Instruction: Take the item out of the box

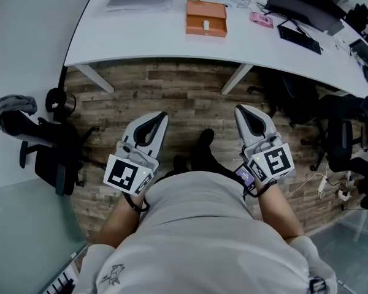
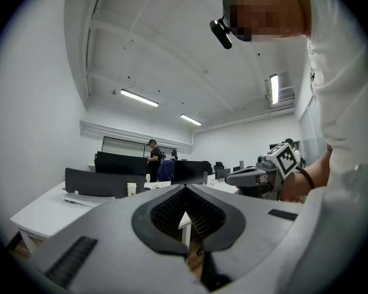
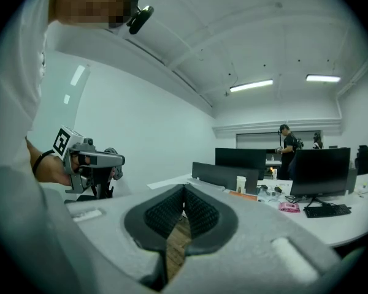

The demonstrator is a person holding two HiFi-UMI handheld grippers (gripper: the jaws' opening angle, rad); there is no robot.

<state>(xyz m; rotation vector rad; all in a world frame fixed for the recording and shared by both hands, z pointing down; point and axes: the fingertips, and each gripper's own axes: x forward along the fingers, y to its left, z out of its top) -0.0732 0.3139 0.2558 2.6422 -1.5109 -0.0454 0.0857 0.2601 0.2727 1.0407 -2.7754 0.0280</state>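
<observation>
An orange box (image 1: pixel 206 18) sits on the white curved desk (image 1: pixel 141 35) far ahead of me, with a small white item showing at its front. In the right gripper view the orange box (image 3: pixel 244 195) is a thin strip on the desk. My left gripper (image 1: pixel 164 115) and right gripper (image 1: pixel 238 109) are held low in front of my body, over the wooden floor, well short of the desk. Both have their jaws shut with nothing between them. From the left gripper view the right gripper (image 2: pixel 230 177) appears at the side.
A keyboard (image 1: pixel 300 39), a pink object (image 1: pixel 262 19) and dark monitors (image 1: pixel 306 5) lie on the desk's right part. Office chairs stand at left (image 1: pixel 46 146) and right (image 1: pixel 340 141). Desk legs (image 1: pixel 236 78) come down ahead. People stand far off in the room.
</observation>
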